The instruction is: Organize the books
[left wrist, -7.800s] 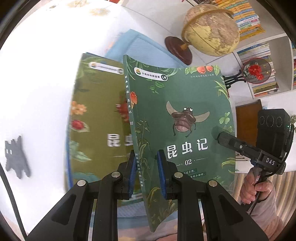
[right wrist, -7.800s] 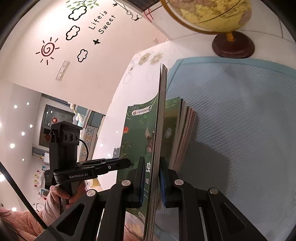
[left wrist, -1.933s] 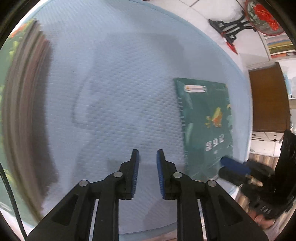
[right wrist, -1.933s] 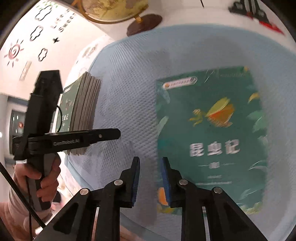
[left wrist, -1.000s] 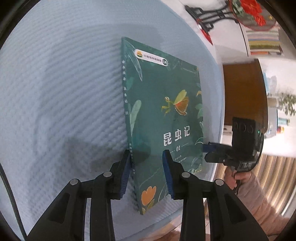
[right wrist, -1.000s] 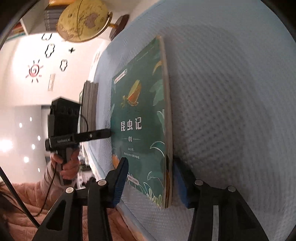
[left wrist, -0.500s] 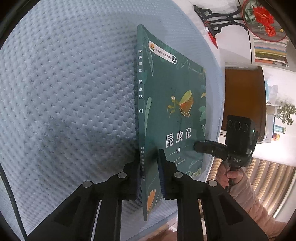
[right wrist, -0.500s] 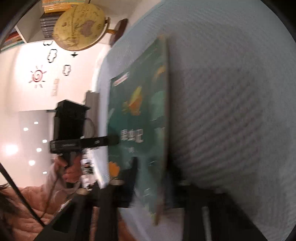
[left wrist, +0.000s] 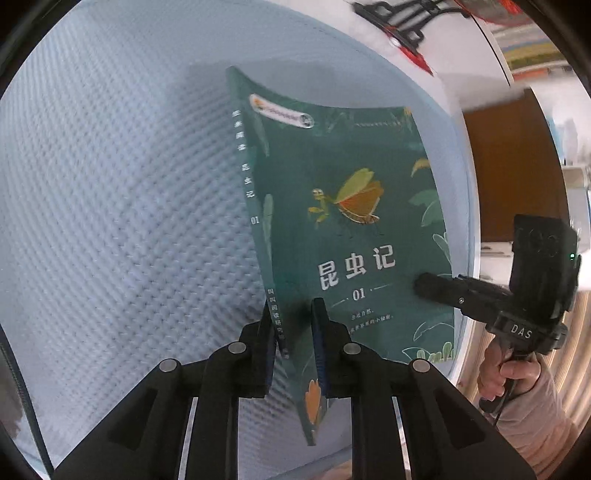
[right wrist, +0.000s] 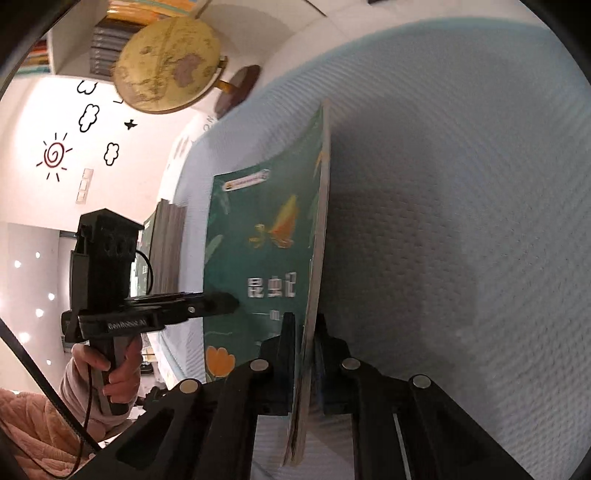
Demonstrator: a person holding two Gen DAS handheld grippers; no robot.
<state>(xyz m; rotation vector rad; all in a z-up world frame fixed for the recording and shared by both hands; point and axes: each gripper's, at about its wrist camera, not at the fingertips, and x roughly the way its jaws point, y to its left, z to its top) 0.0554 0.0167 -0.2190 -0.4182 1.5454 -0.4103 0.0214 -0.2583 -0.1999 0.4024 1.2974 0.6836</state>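
Observation:
A dark green book (left wrist: 343, 206) numbered 01, with an orange insect on its cover, is held up off the light blue mat (left wrist: 110, 184). My left gripper (left wrist: 291, 325) is shut on its lower spine edge. My right gripper (right wrist: 303, 332) is shut on the lower page edge of the same book (right wrist: 258, 258). A stack of several books (right wrist: 168, 243) stands on the mat's far left in the right wrist view.
A yellow globe (right wrist: 166, 62) on a dark wooden base stands beyond the mat. A black stand with a red ornament (left wrist: 406, 22) sits at the table's back right. A brown cabinet (left wrist: 517, 166) and bookshelves lie behind the table.
Both grippers closed on the 01 book that lay flat on the mat, and they have lifted and tilted it up. The book now stands clear of the mat.

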